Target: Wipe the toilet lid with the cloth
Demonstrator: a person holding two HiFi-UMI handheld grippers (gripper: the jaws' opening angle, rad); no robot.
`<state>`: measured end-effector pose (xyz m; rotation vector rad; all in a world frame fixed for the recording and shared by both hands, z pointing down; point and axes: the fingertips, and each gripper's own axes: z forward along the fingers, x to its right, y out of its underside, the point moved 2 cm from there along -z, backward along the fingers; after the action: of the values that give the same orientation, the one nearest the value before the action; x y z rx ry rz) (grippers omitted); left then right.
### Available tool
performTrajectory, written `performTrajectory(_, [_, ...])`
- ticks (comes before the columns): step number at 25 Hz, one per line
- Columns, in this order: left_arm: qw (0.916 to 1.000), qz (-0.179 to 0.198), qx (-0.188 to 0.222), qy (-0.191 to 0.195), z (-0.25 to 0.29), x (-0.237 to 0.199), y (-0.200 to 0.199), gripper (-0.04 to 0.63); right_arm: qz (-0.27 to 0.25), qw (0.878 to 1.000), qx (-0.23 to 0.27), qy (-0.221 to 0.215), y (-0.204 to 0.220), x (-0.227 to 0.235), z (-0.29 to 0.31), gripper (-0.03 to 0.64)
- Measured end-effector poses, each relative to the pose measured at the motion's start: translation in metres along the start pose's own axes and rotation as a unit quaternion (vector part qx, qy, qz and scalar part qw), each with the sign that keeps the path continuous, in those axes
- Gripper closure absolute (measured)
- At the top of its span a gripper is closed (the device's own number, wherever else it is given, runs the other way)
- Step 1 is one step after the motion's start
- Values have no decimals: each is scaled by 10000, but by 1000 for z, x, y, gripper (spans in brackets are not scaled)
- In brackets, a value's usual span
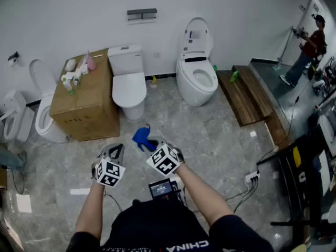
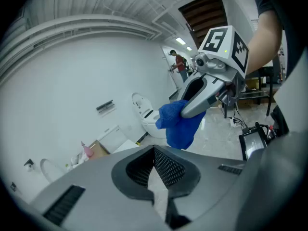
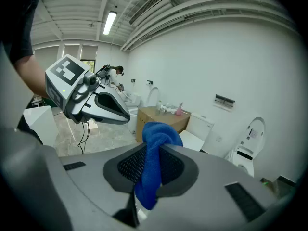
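A blue cloth (image 1: 142, 137) hangs above the marble floor, and my right gripper (image 1: 153, 144) is shut on it. In the right gripper view the cloth (image 3: 153, 153) is pinched between the dark pads and droops below them. My left gripper (image 1: 116, 150) is level with the right one and just to its left, shut with nothing in it. In the left gripper view its jaws (image 2: 155, 171) meet with nothing between them, and the right gripper's cloth (image 2: 179, 124) shows ahead. The white toilet with the closed lid (image 1: 129, 87) stands ahead against the wall, well beyond both grippers.
A cardboard box (image 1: 84, 101) with bottles on top stands left of that toilet. A second toilet (image 1: 196, 72) with its lid raised stands to the right, by a wooden platform (image 1: 247, 96). More toilets (image 1: 42, 109) are at the far left. Cables and a power strip (image 1: 252, 177) lie right. A person (image 1: 310, 46) stands far right.
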<state>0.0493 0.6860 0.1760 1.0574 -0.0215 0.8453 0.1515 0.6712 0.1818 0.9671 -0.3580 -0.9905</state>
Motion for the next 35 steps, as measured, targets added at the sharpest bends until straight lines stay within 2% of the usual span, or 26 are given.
performTrajectory(10, [9990, 21, 92, 445, 7, 17, -3, 584, 12, 10000, -95, -20, 6, 4, 3, 560])
performTrajectory(18, [9986, -89, 56, 520, 10, 16, -1, 584, 146, 9998, -165, 26, 14, 7, 4, 560])
performTrajectory(24, [9984, 27, 27, 559, 15, 17, -2, 584, 199, 9996, -193, -30, 19, 7, 5, 560])
performTrajectory(35, [9981, -26, -214, 571, 31, 29, -3, 584, 374, 9992, -101, -88, 36, 27, -7, 560])
